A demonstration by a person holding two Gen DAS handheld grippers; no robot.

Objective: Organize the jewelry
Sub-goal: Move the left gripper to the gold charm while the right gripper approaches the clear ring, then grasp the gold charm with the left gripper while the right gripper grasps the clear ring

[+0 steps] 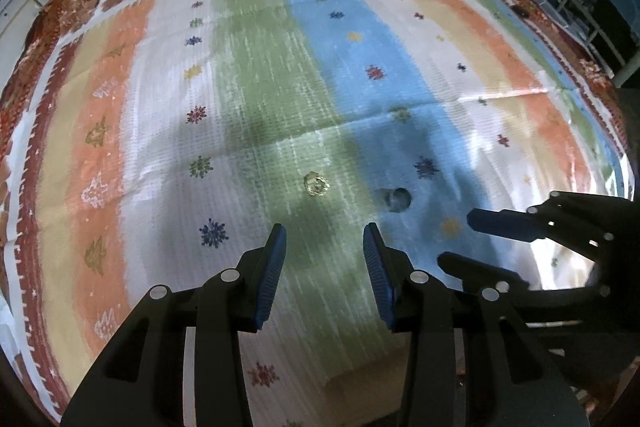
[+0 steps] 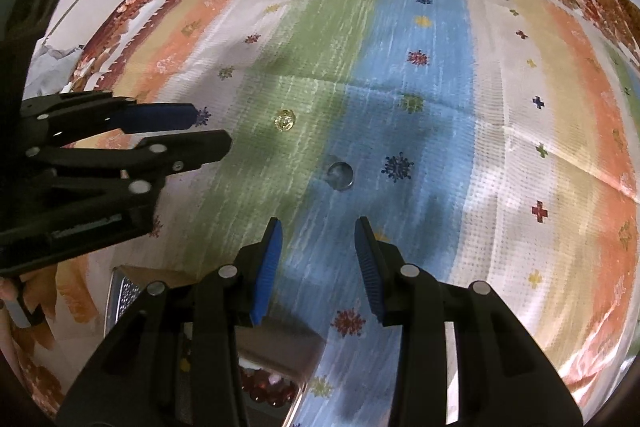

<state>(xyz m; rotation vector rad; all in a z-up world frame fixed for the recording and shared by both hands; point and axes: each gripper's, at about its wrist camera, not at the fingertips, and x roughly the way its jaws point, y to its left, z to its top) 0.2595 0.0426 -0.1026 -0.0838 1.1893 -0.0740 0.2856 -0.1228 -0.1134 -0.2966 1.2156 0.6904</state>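
- Left gripper (image 1: 325, 241), jaws apart and empty, pointed up-frame at the gold ring (image 1: 316, 183) on the green stripe, just ahead.
- Right gripper (image 2: 318, 237), likewise apart and empty, faced the silver ring (image 2: 340, 175).

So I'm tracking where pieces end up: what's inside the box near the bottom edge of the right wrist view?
Red beads show inside the box. The right gripper, open and empty, covers the rest, so other contents cannot be seen.
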